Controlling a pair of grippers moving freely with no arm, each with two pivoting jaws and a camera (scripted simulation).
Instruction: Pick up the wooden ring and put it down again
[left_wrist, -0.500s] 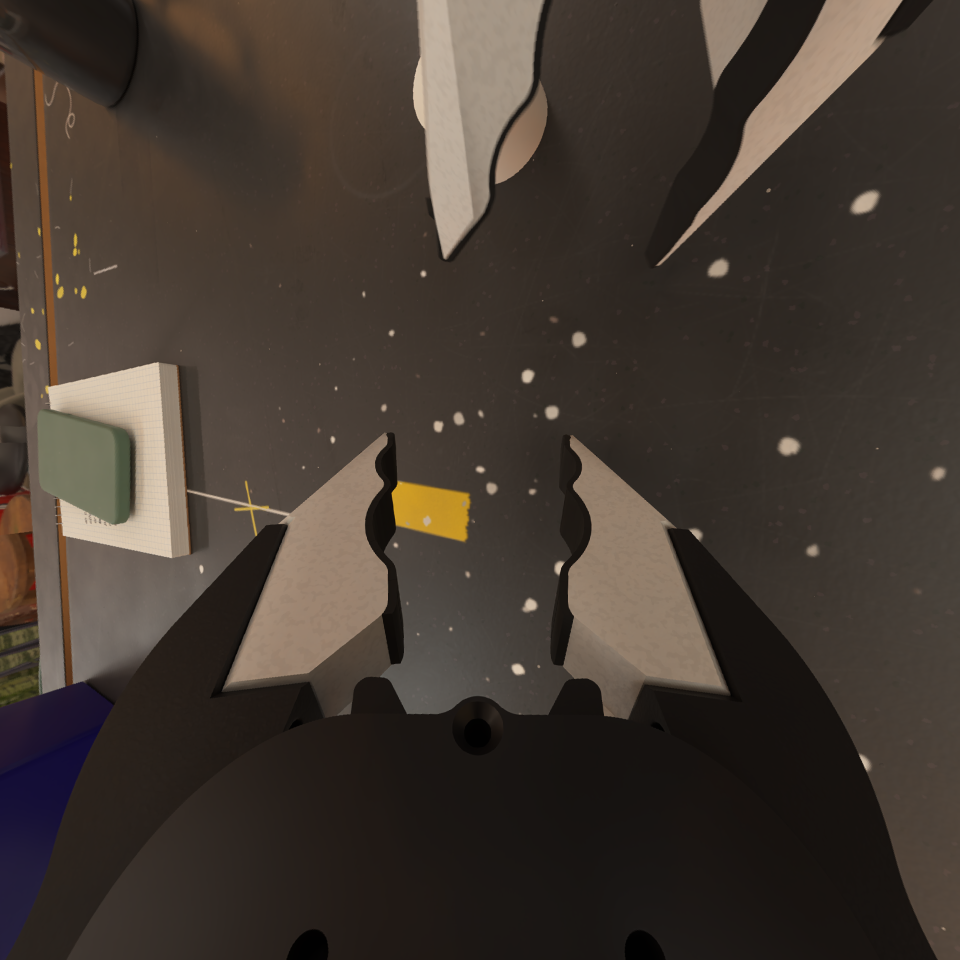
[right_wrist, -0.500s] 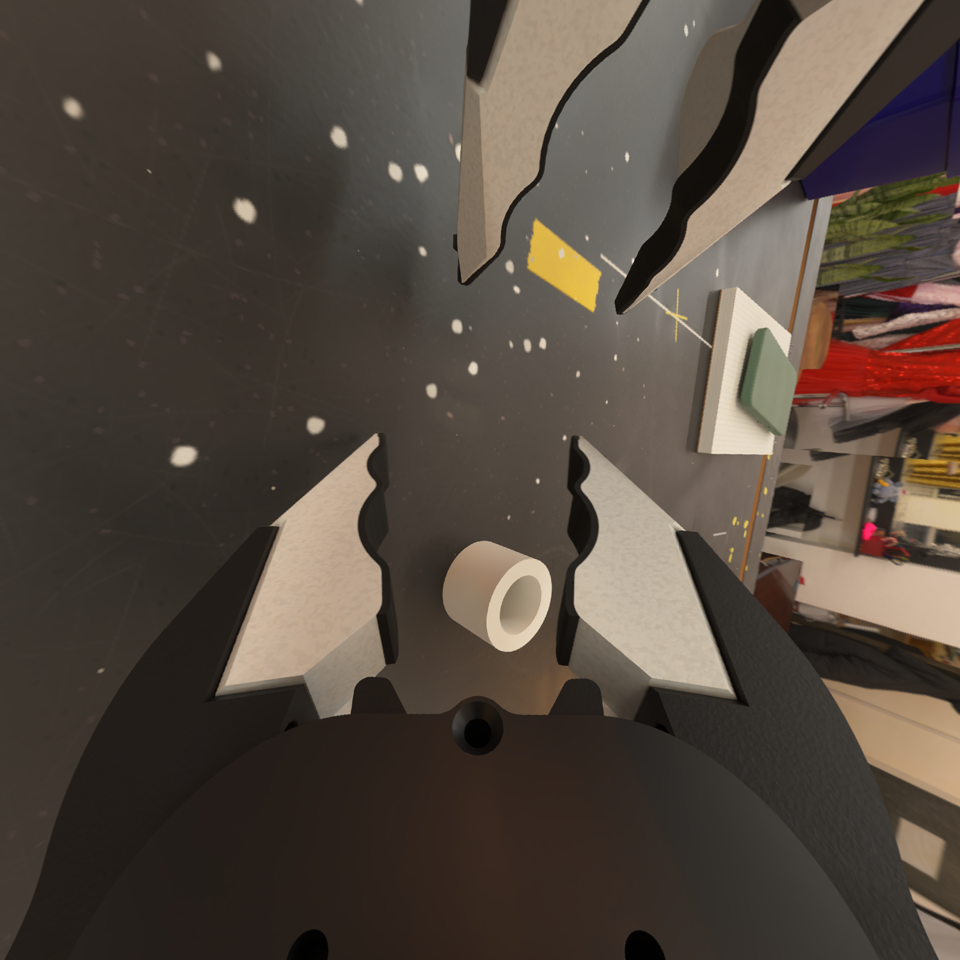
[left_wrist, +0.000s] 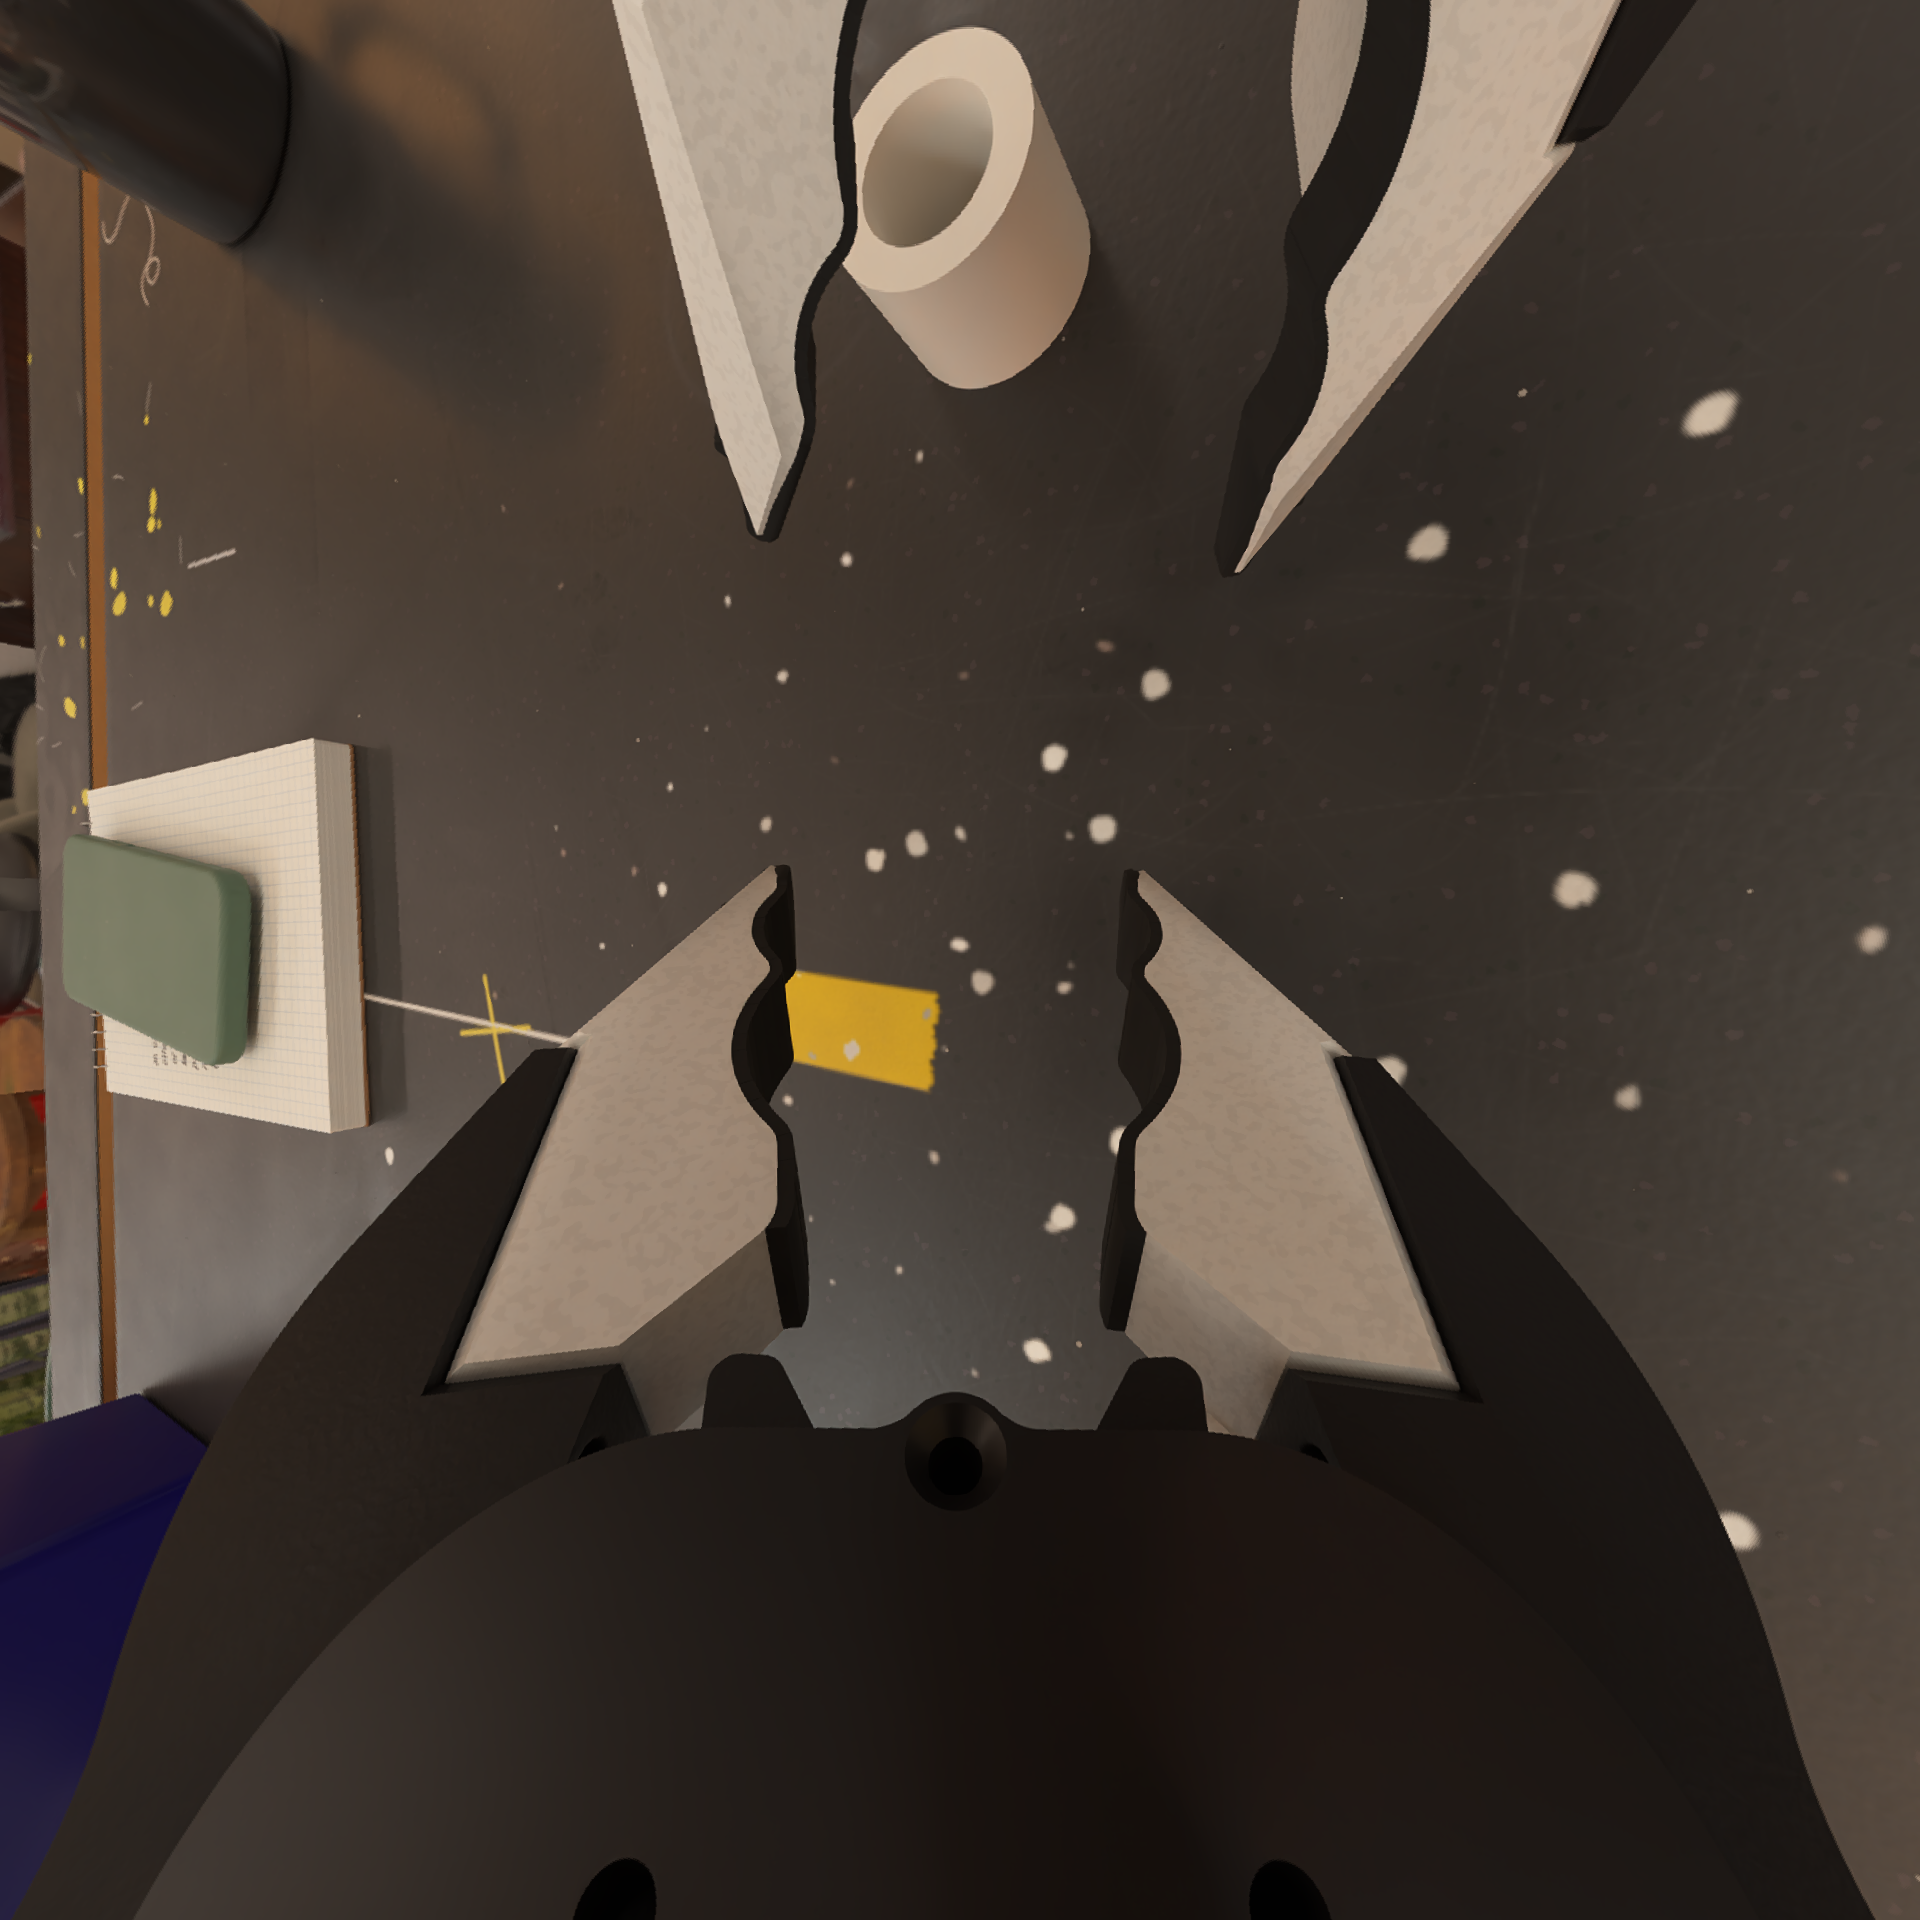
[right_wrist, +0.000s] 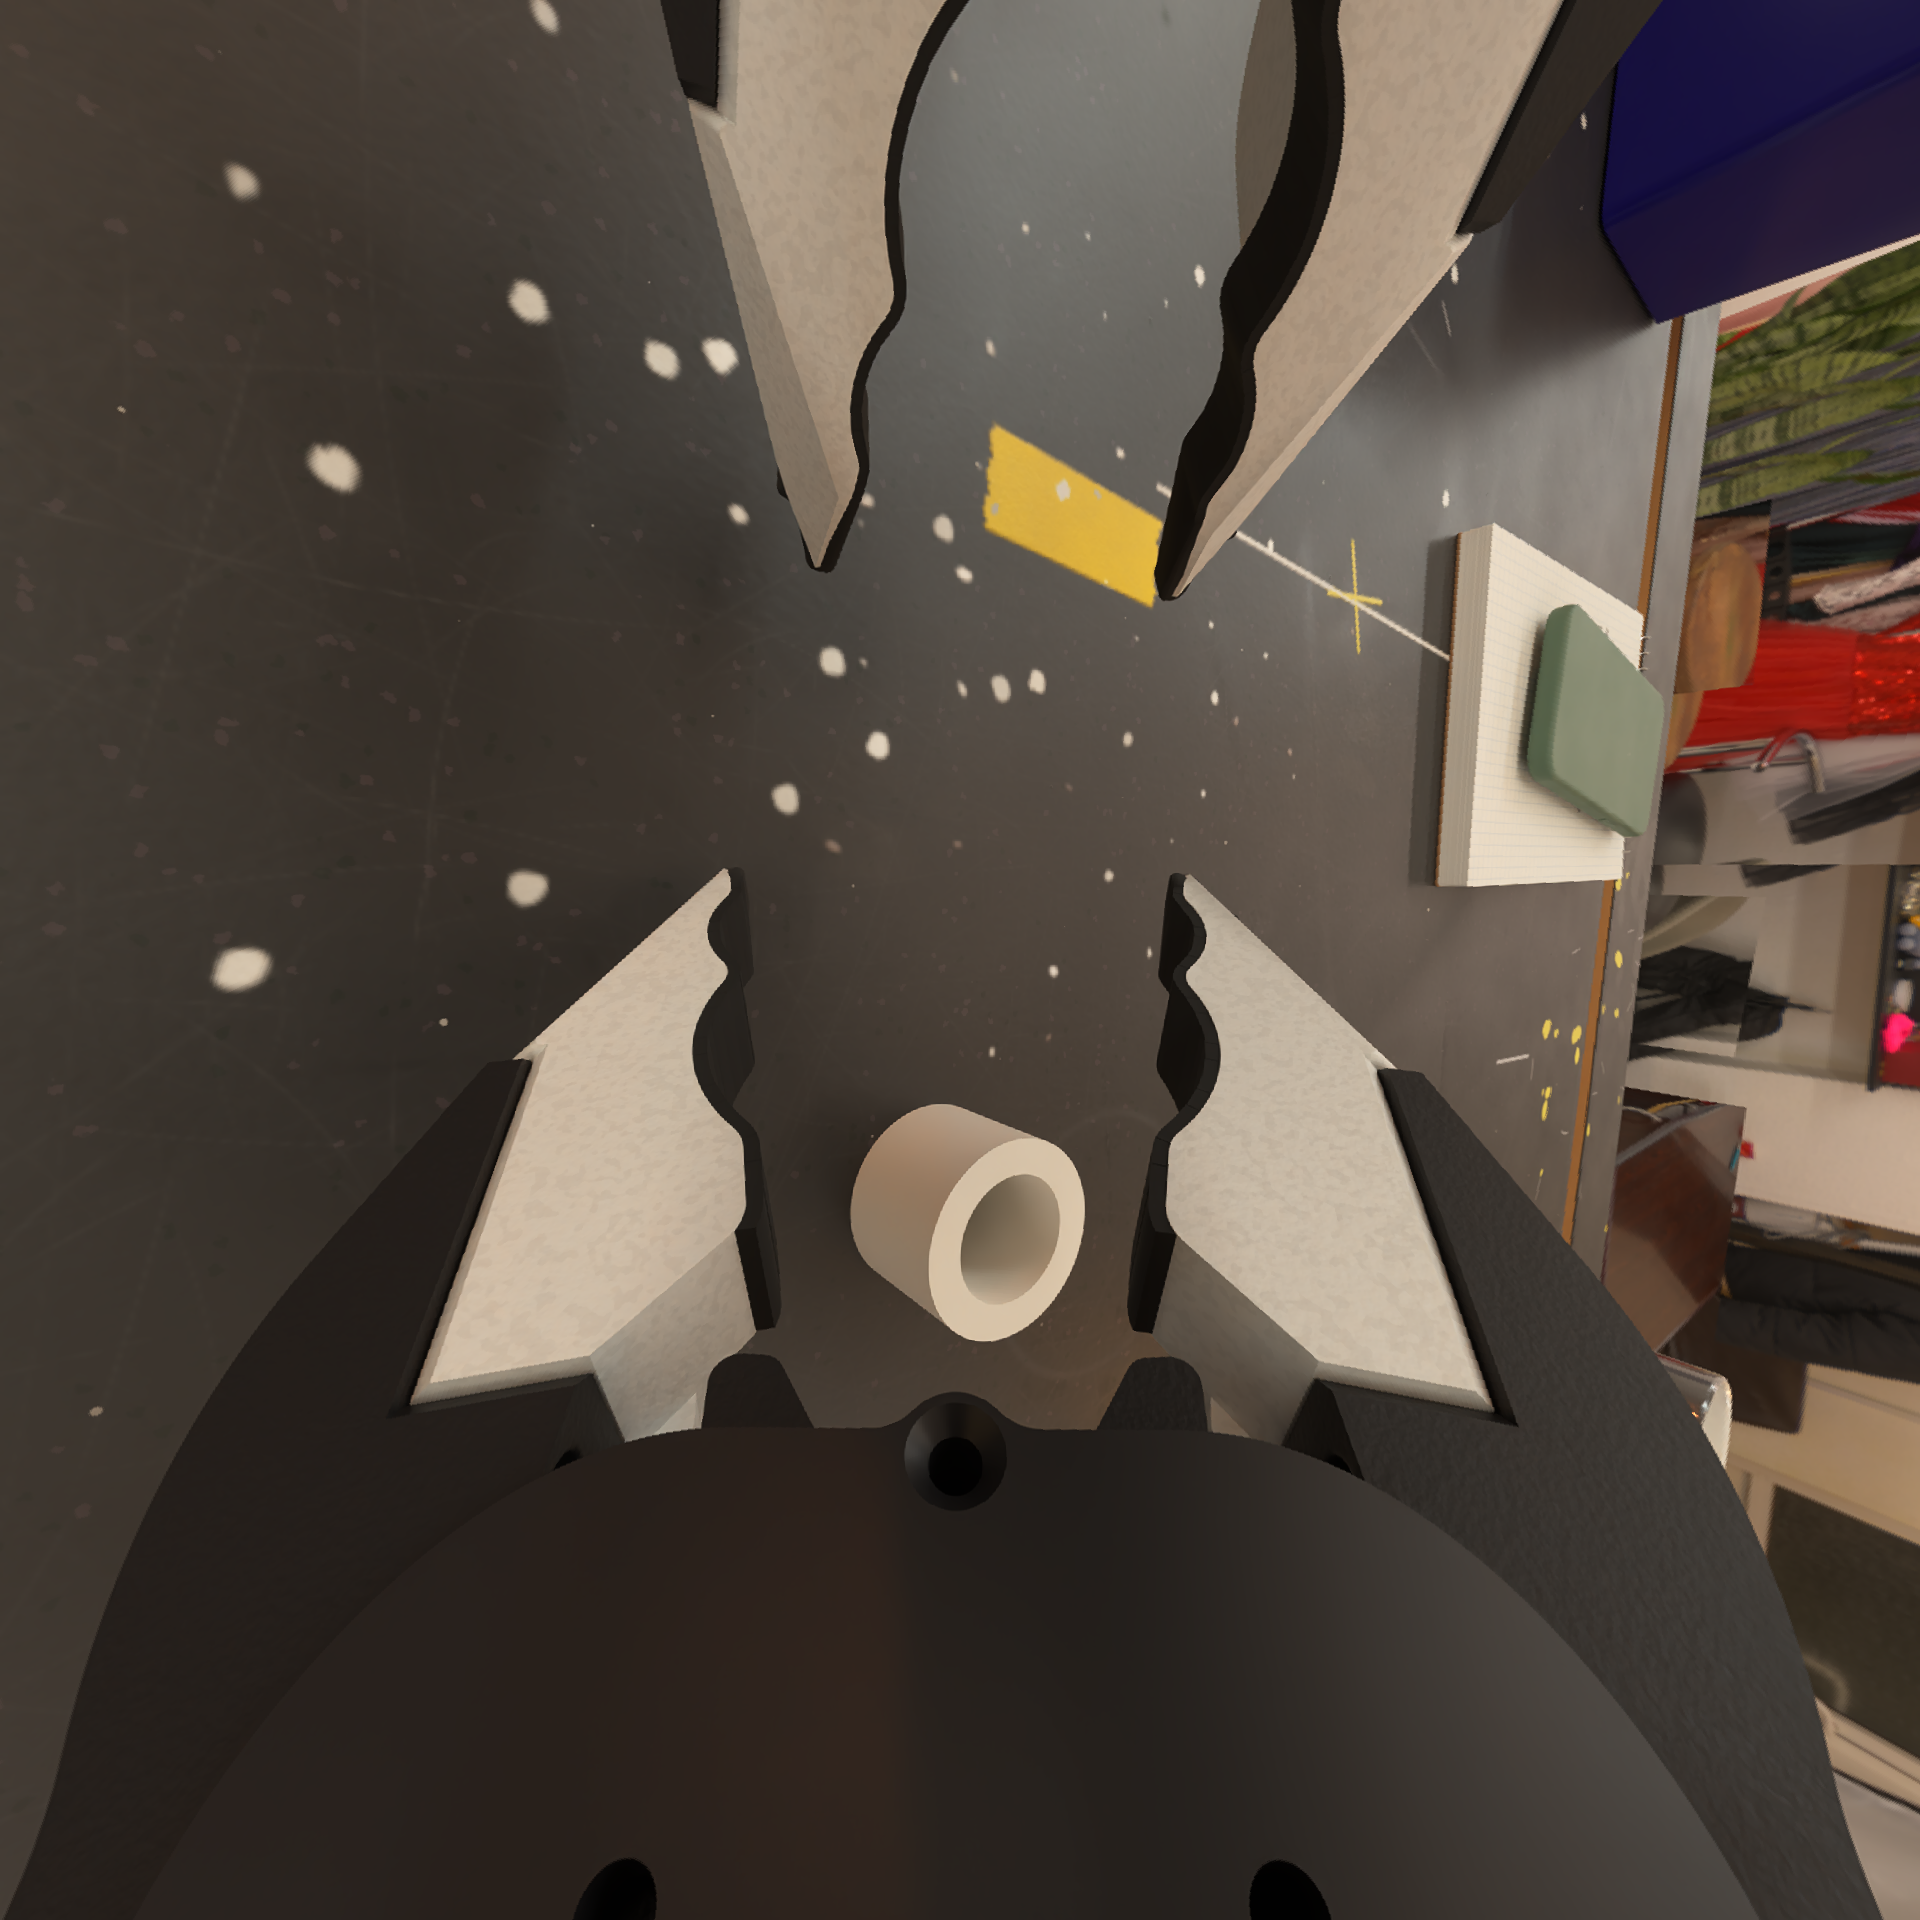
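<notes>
The wooden ring is a pale, short, thick tube on the dark speckled table. It sits deep between my right gripper's fingers, with a gap on each side. The right gripper is open and touches nothing. In the left wrist view the ring shows at the top, between the right gripper's fingers. My left gripper is open and empty, facing the right one over a yellow tape strip. It also shows in the right wrist view.
A white notepad with a green block on it lies by the table's wooden edge. A dark blue box stands beyond the left gripper. A black cylinder lies at the far corner.
The right gripper's jaws have opened a little wider around the ring. In the left wrist view the right gripper has shifted left, so the ring is now uncovered. The left gripper has held still.
</notes>
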